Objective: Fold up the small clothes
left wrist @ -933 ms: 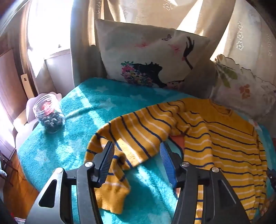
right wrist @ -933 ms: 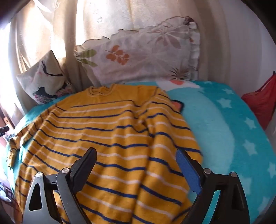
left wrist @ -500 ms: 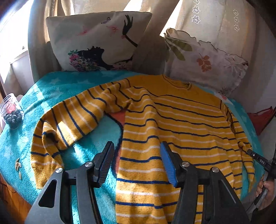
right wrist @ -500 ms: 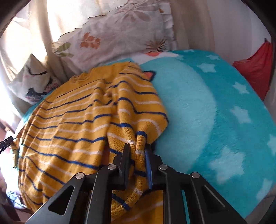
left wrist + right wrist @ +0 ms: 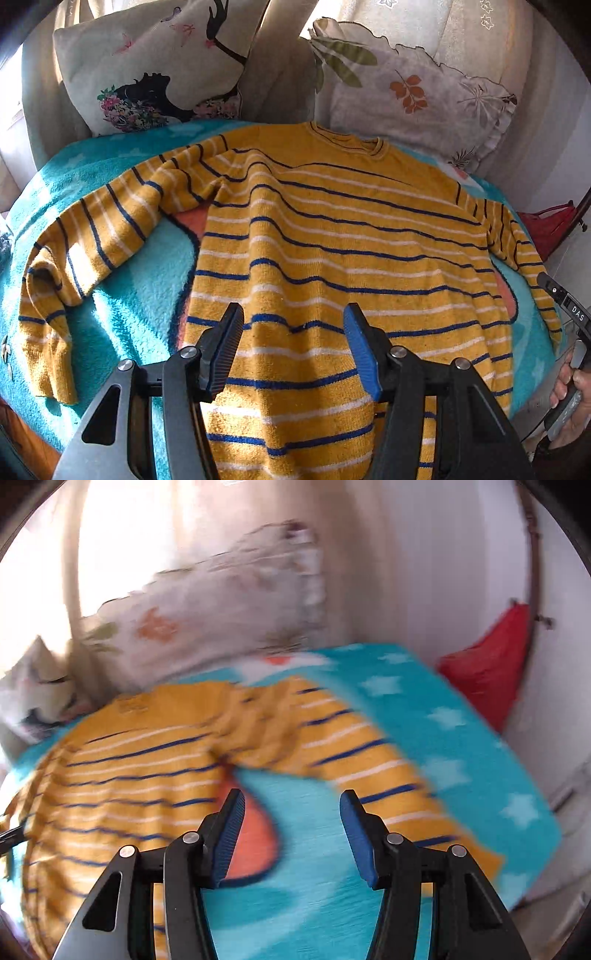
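A yellow sweater (image 5: pixel 351 236) with blue and white stripes lies face up on a turquoise star blanket (image 5: pixel 140 295), neck toward the pillows. Its left sleeve (image 5: pixel 99 236) bends out and down toward the bed edge. My left gripper (image 5: pixel 293 314) hovers open over the lower body of the sweater, with nothing between its fingers. In the blurred right wrist view the right sleeve (image 5: pixel 373 760) stretches out over the blanket (image 5: pixel 461 716). My right gripper (image 5: pixel 291 795) hangs above the blanket beside that sleeve, its jaws opening and empty.
Two printed pillows (image 5: pixel 155 70) (image 5: pixel 417 88) lean on a curtain behind the sweater. A red bag (image 5: pixel 487 664) hangs by the wall on the right. A hand (image 5: pixel 570 391) holds the right tool at the bed's right edge.
The left gripper swung from the left sleeve to the sweater's body. The right gripper shut on the right sleeve, drew it outward, and now its jaws stand apart with the sleeve spread on the blanket.
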A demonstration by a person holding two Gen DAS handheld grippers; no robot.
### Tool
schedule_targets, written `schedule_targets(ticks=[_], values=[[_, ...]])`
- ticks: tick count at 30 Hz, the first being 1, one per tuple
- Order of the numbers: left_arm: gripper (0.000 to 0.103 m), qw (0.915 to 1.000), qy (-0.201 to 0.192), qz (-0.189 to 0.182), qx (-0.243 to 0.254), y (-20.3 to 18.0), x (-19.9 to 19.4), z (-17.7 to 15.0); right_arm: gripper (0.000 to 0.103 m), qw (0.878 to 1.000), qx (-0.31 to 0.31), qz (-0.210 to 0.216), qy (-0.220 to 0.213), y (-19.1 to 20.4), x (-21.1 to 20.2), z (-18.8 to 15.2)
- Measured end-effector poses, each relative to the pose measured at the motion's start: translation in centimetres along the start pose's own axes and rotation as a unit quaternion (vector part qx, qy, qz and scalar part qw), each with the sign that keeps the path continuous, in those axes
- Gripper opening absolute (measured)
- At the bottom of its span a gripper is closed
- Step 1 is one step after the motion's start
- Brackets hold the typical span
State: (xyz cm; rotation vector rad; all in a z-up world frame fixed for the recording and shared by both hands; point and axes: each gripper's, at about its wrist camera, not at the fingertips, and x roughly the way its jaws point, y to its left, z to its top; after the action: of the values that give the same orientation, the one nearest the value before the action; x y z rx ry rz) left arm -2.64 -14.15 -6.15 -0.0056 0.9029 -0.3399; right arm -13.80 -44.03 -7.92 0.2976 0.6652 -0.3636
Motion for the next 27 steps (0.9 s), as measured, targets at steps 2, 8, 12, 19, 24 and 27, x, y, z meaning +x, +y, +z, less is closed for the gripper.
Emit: schedule_targets(ticks=[2,8,12,19,24,27], values=[[0.055,1.0000,0.004,0.004,0.002,-0.4,0.6,-0.4,0.058,0.999,-0.017,0.034,0.013,2.8,0.8,-1.1],[0.055,0.9996,0.026,0.011,0.003,-1.2,1.9,-1.1,0.058,0.994,-0.054,0.093,0.035,7.9,2.7,-3.4],[0.057,0.9992,0.032,0.021,0.002,-1.1,2.5,-1.2,0.058,0.991,-0.072,0.100,0.054,9.3,4.3,-3.6],[0.068,0.9988,0.041,0.027,0.001,-0.8,2.8,-1.1,0.061,0.991,-0.075,0.086,0.069,9.3,5.5,-4.5],[0.070,0.9987,0.039,0.032,0.007,-1.0,2.8,-1.1,0.068,0.991,-0.095,0.074,0.063,9.8,5.8,-4.8],[0.072,0.9986,0.036,0.038,0.008,-1.4,3.0,-1.1,0.070,0.991,-0.099,0.066,0.059,10.1,5.8,-4.9]])
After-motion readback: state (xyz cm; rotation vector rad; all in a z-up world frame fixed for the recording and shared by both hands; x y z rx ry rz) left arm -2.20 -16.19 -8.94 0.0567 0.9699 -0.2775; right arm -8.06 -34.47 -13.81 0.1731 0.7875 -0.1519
